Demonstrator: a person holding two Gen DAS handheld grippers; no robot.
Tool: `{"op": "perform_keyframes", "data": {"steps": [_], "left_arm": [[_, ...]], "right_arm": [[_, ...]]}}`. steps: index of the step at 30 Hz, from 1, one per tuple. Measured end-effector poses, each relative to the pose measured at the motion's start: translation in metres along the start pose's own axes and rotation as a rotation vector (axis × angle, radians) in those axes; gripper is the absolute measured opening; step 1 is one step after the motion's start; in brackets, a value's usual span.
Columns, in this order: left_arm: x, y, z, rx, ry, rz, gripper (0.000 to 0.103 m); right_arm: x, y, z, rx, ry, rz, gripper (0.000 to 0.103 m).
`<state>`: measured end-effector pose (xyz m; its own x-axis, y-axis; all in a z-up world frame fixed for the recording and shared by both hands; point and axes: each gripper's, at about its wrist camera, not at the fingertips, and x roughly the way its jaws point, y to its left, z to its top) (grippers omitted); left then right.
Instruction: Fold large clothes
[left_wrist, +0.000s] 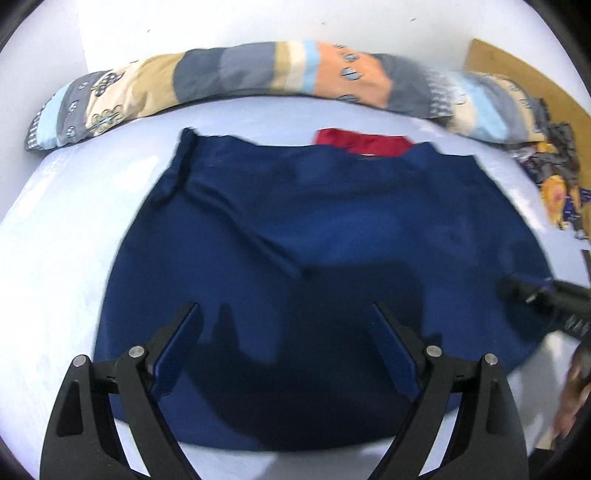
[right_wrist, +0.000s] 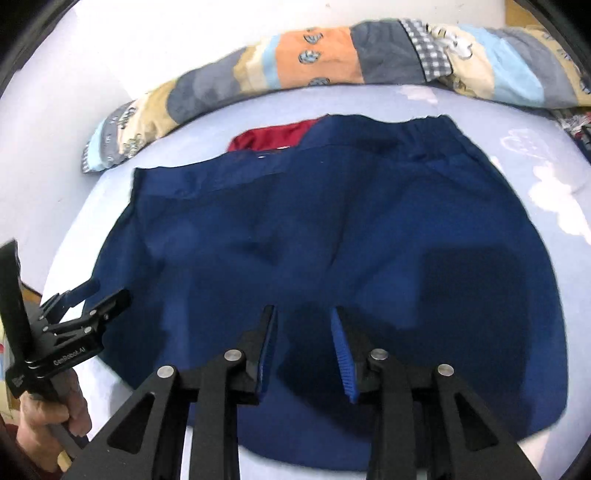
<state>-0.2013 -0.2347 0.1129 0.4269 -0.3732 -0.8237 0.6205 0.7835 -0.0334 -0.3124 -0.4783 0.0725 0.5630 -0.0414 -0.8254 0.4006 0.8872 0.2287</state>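
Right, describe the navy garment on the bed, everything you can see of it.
The navy garment is a large piece of dark blue, smooth woven-looking cloth lying spread nearly flat on the pale blue sheet. A gathered, elastic-looking band runs along its far edge, and a raised seam or fold crosses its left part. Soft creases mark the middle. A red cloth peeks from under its far edge. Shadows of both grippers fall on it; neither visibly grips it.

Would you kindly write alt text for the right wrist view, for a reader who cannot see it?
A navy garment lies flat on a pale blue sheet, with the right gripper above its near part, jaws apart and empty. A red cloth peeks from behind it, a patchwork quilt lies beyond, and the left gripper is at left.
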Motion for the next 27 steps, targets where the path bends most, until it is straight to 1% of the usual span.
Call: {"op": "perform_keyframes", "data": {"steps": [2,4,5,6,7,8,9,10,11,14,15,16,18,19,20,21,22,23,25,26,27], "left_arm": [[-0.003,-0.017,-0.011,0.033,0.012,-0.015,0.091],[0.01,-0.026,-0.02,0.072,0.069,0.01,0.091],[0.023,-0.029,-0.029,0.099,0.122,0.047,0.092],[0.032,-0.028,-0.033,0.114,0.15,0.069,0.093],[0.037,-0.025,-0.037,0.122,0.163,0.072,0.097],[0.037,-0.022,-0.038,0.119,0.159,0.063,0.098],[0.035,-0.018,-0.038,0.102,0.166,0.059,0.098],[0.033,-0.014,-0.038,0.078,0.171,0.06,0.098],[0.028,-0.005,-0.037,0.037,0.168,0.057,0.098],[0.01,0.014,-0.038,-0.039,0.141,0.036,0.098],[0.004,0.019,-0.038,-0.049,0.124,0.045,0.098],[0.0,0.029,-0.038,-0.061,0.11,0.072,0.098],[0.004,0.048,-0.042,-0.093,0.137,0.11,0.098],[0.01,0.062,-0.047,-0.124,0.169,0.125,0.098],[0.015,0.076,-0.052,-0.155,0.199,0.146,0.098],[0.02,0.085,-0.053,-0.181,0.22,0.152,0.098],[0.024,0.097,-0.055,-0.225,0.231,0.136,0.098],[0.022,0.108,-0.056,-0.281,0.226,0.123,0.098],[0.012,0.127,-0.056,-0.357,0.198,0.113,0.098],[0.004,0.136,-0.056,-0.397,0.171,0.106,0.097],[-0.002,0.143,-0.055,-0.43,0.141,0.1,0.097]], "right_arm": [[-0.006,0.01,-0.013,-0.015,0.008,-0.017,0.034],[-0.005,0.013,-0.027,-0.022,0.044,-0.026,0.033],[-0.001,0.011,-0.028,-0.017,0.062,-0.035,0.032],[0.003,0.006,-0.033,-0.002,0.09,-0.051,0.032],[0.008,0.0,-0.036,0.017,0.104,-0.048,0.032],[0.008,-0.007,-0.039,0.034,0.11,-0.038,0.032],[0.009,-0.014,-0.04,0.055,0.116,-0.032,0.03],[0.006,-0.022,-0.04,0.084,0.119,-0.03,0.03],[0.001,-0.03,-0.041,0.118,0.115,-0.029,0.029],[-0.015,-0.052,-0.046,0.189,0.106,-0.051,0.029],[-0.022,-0.059,-0.047,0.214,0.103,-0.053,0.03],[-0.026,-0.064,-0.048,0.225,0.099,-0.058,0.032],[-0.032,-0.077,-0.053,0.249,0.091,-0.101,0.032],[-0.032,-0.09,-0.054,0.28,0.102,-0.118,0.032],[-0.032,-0.099,-0.055,0.315,0.108,-0.117,0.032],[-0.032,-0.111,-0.057,0.356,0.114,-0.125,0.032],[-0.032,-0.125,-0.06,0.399,0.126,-0.158,0.032],[-0.032,-0.132,-0.061,0.422,0.13,-0.17,0.032],[-0.042,-0.146,-0.065,0.506,0.105,-0.126,0.032],[-0.049,-0.15,-0.067,0.531,0.086,-0.113,0.032],[-0.055,-0.153,-0.069,0.541,0.069,-0.12,0.032]]}}
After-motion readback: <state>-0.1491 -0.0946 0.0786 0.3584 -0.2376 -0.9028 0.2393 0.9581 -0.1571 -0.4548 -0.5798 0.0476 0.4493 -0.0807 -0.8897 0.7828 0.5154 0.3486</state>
